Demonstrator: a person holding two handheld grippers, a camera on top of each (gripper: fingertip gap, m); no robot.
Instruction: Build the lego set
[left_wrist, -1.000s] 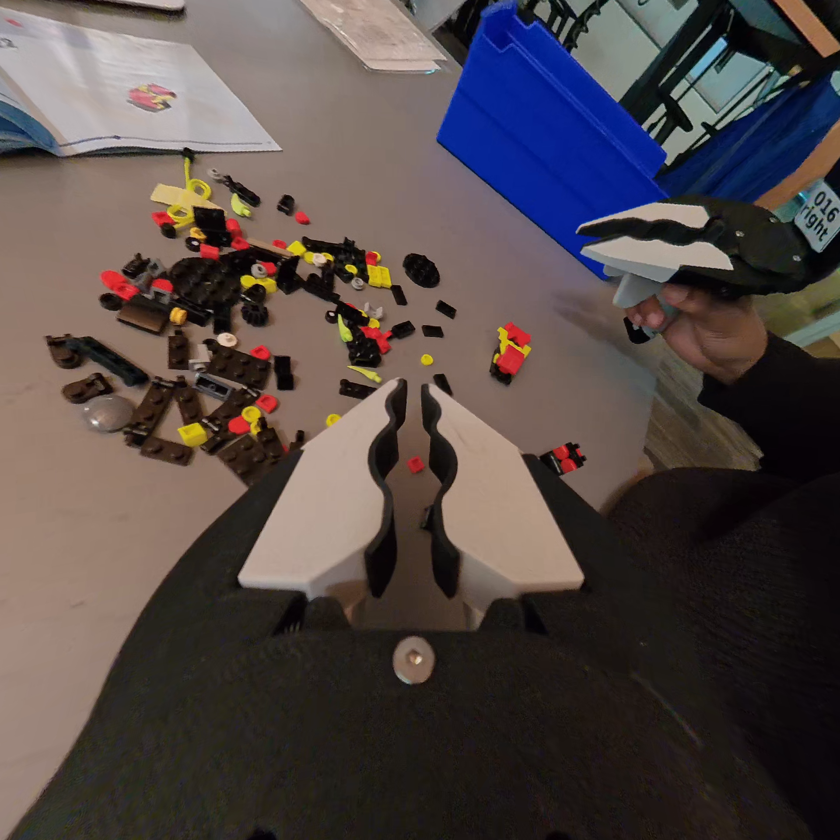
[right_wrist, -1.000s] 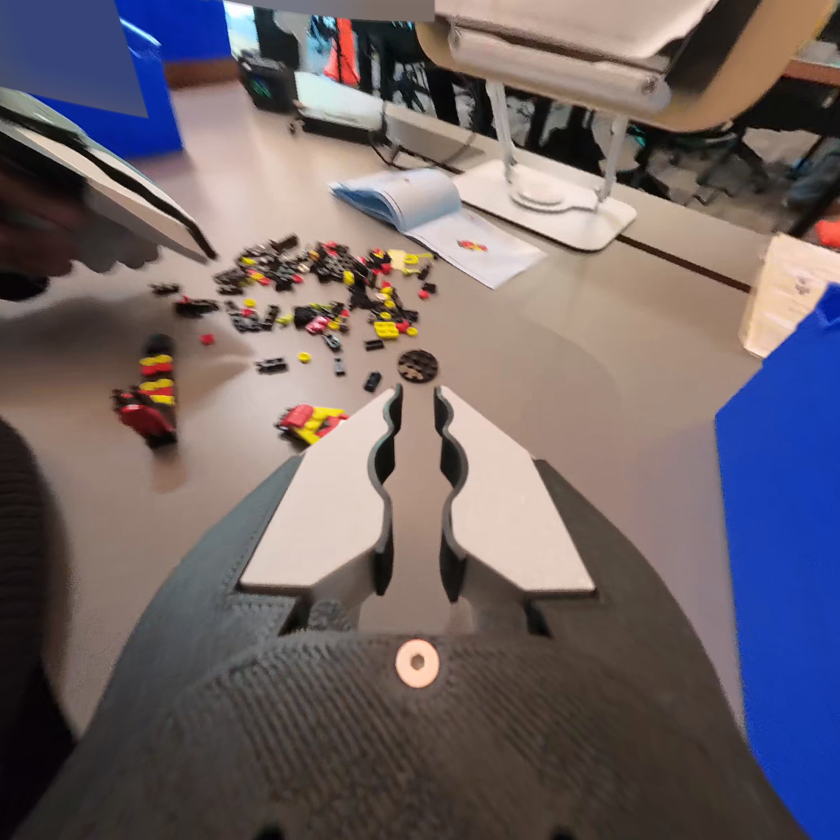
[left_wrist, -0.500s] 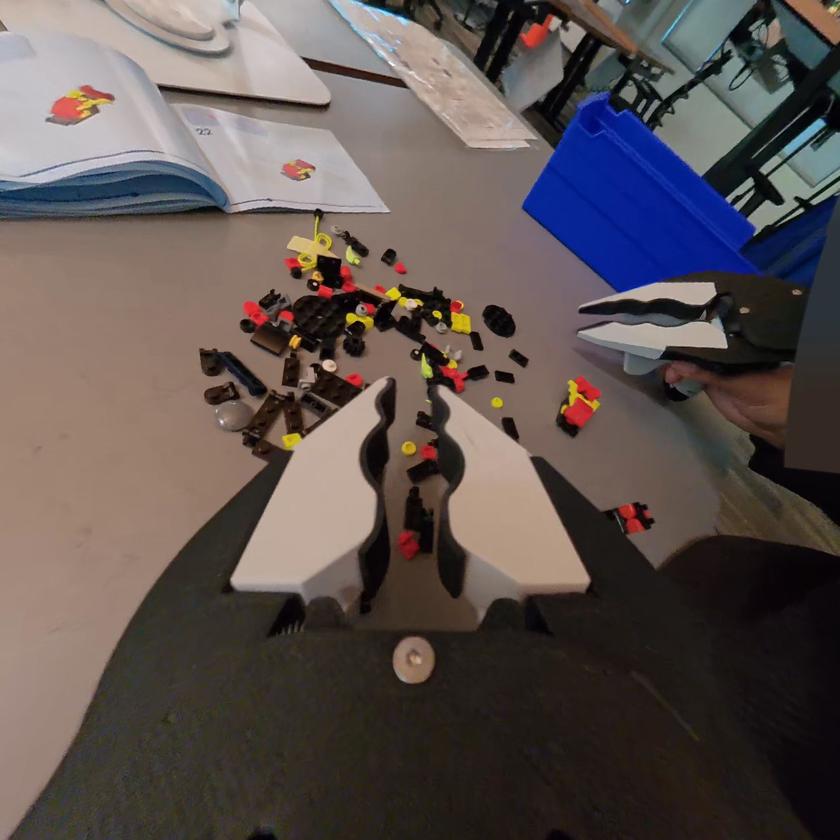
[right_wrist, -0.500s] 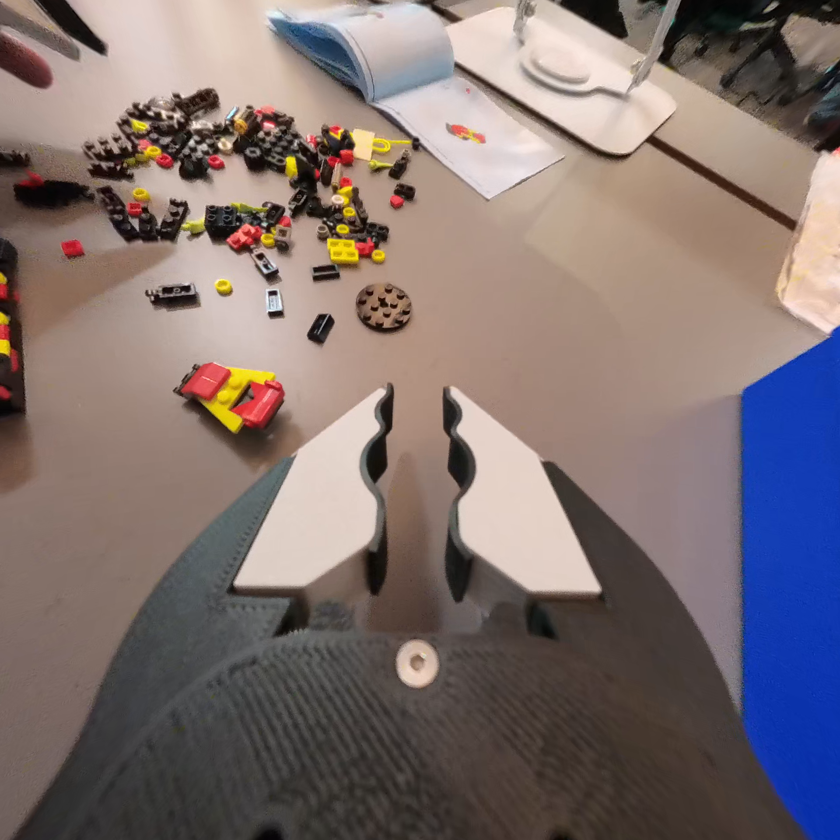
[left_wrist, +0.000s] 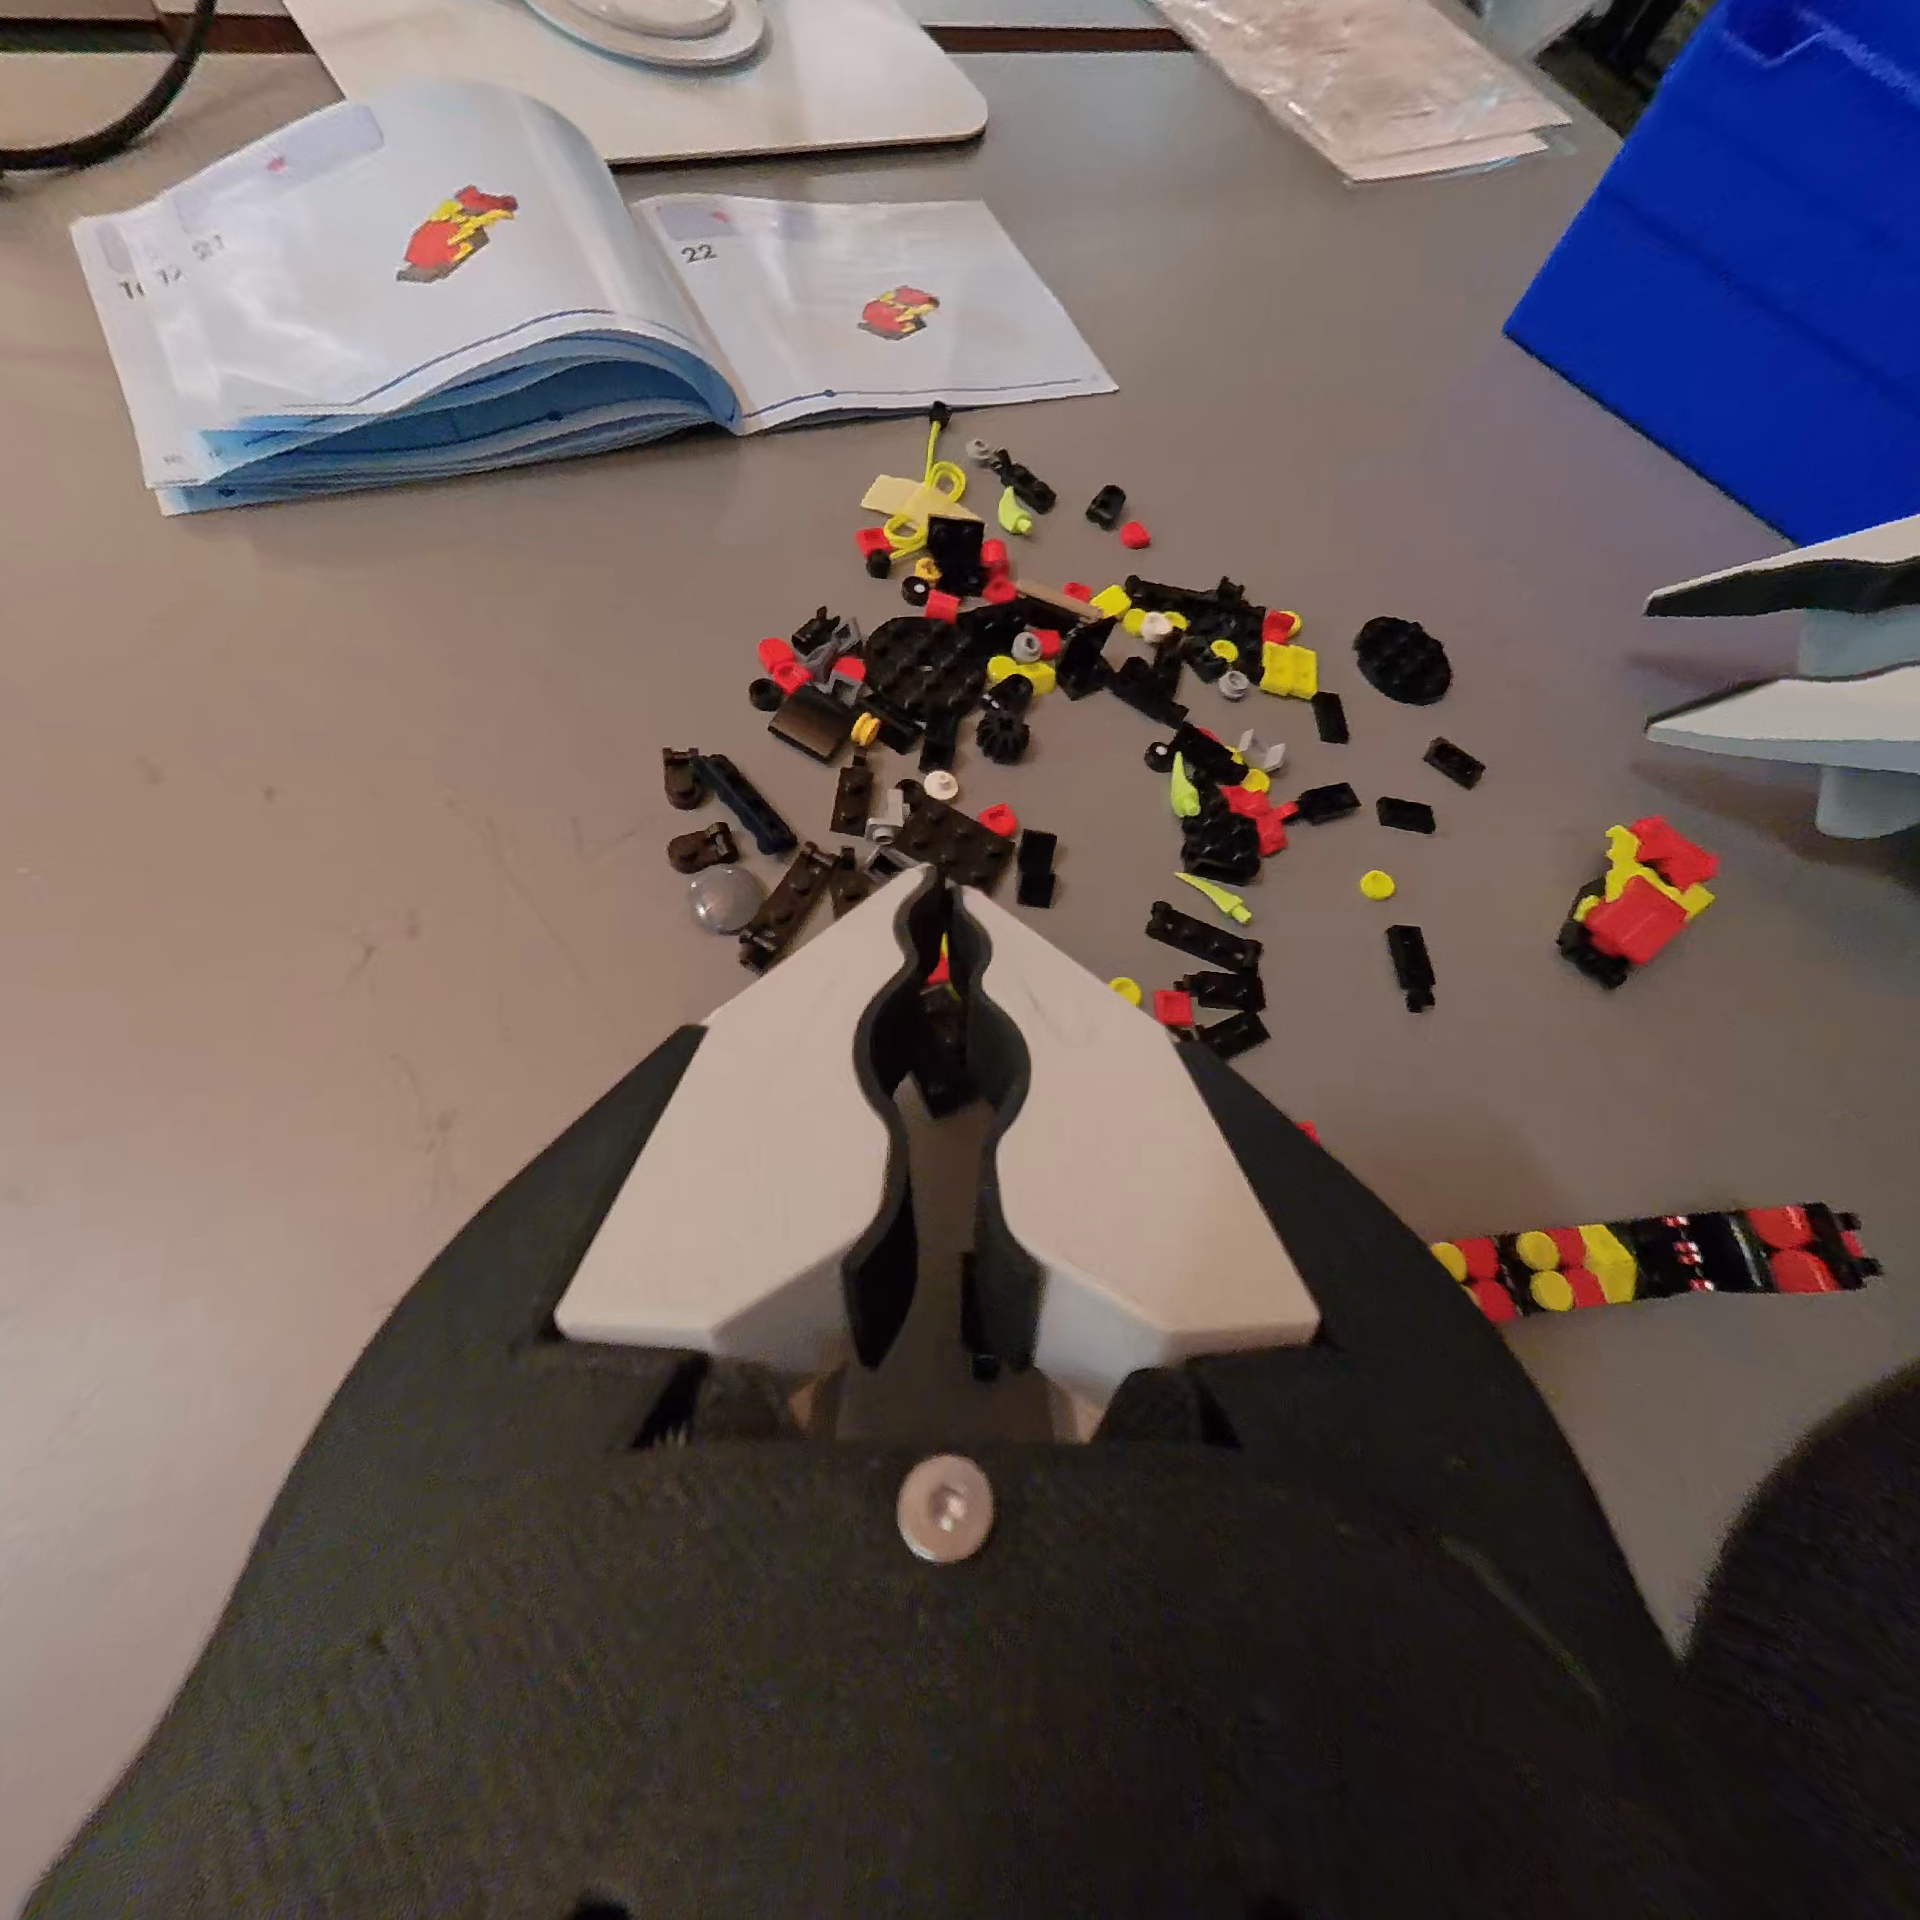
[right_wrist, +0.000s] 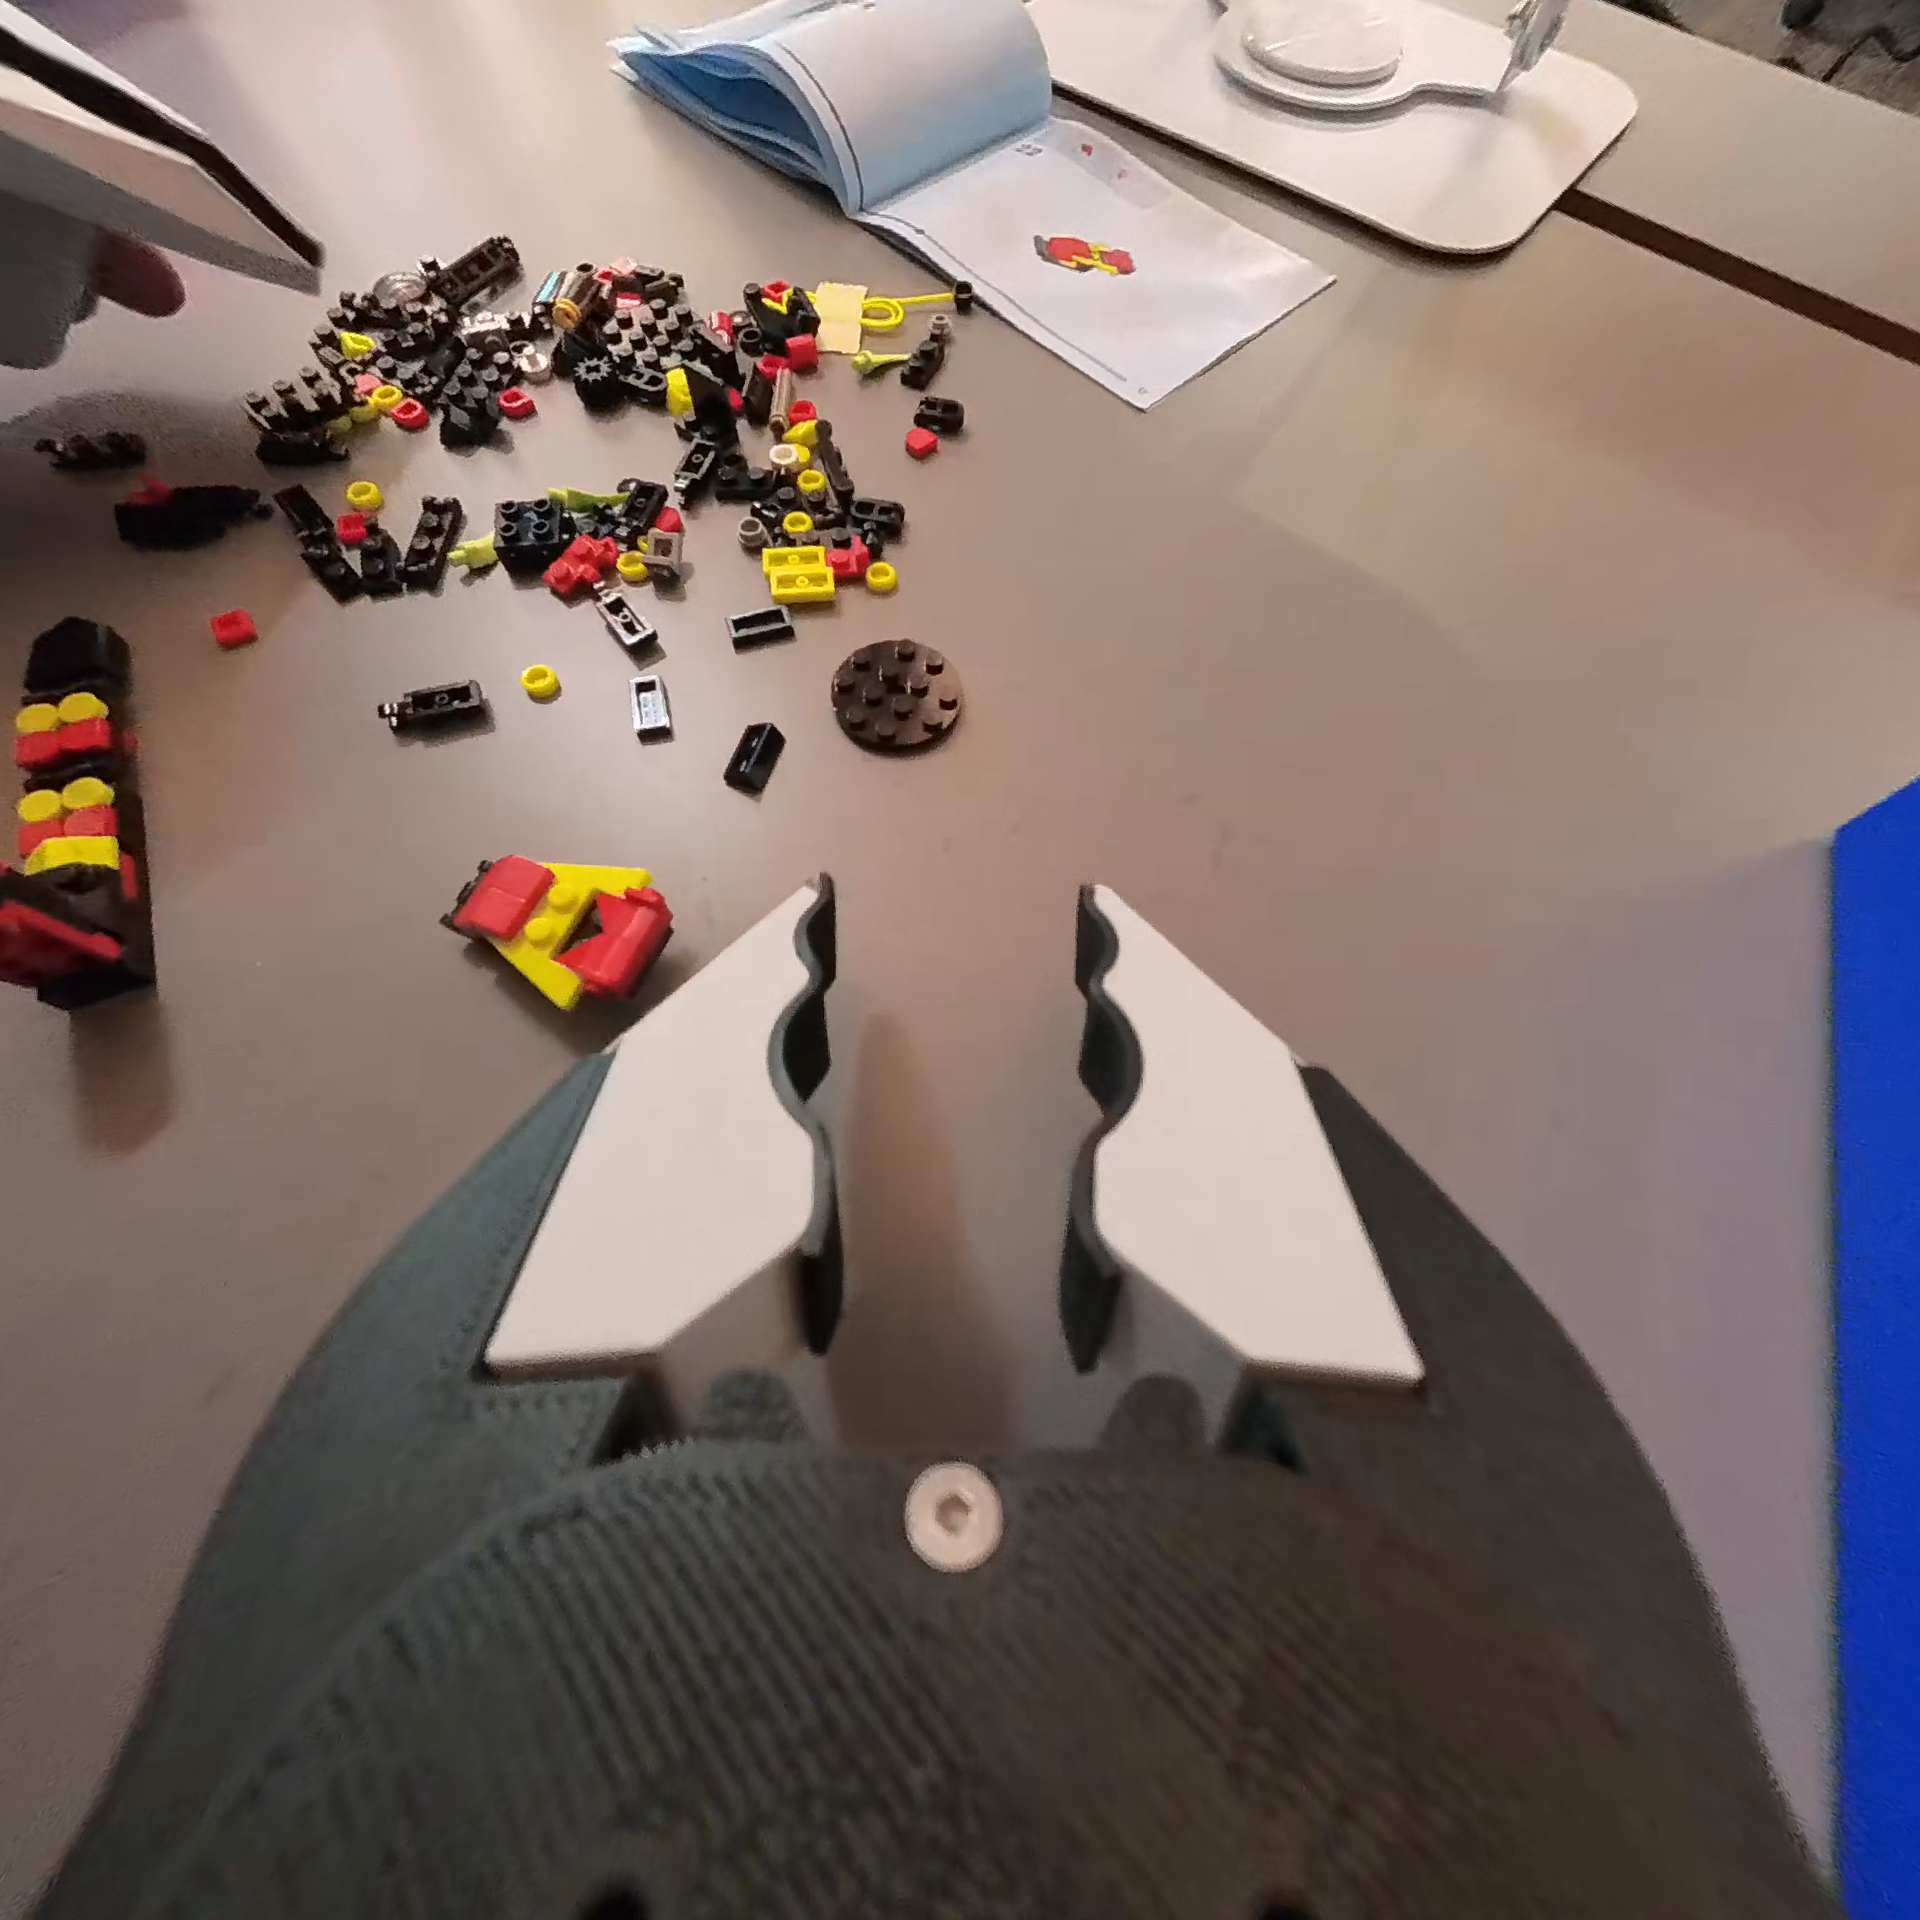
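**Two grippers over a scatter of loose bricks**

Dozens of small black, red and yellow lego pieces (left_wrist: 1049, 707) lie spread across a grey table (left_wrist: 364, 779), seen here from both wrist cameras. At far left in the left wrist view, an open instruction booklet (left_wrist: 540, 301) rests flat, its near corner just beside the far edge of the scatter. The left gripper (left_wrist: 940, 894) sits low over the near side of the pile with its two fingertips drawn together; dark and red pieces show in the hollow between the fingers, though whether any is actually pinched cannot be told. Right of it lie a round black studded plate (left_wrist: 1403, 660), a small red-and-yellow assembly (left_wrist: 1642, 899) and, nearest the viewer, a long black, red and yellow strip assembly (left_wrist: 1662, 1262). A blue bin (left_wrist: 1745, 270) stands at far right.

In the right wrist view, the right gripper (right_wrist: 954, 894) hangs above bare table with its fingers spread well apart and nothing between them. The red-and-yellow assembly (right_wrist: 561, 925) lies just to its left, the round plate (right_wrist: 896, 693) beyond it.
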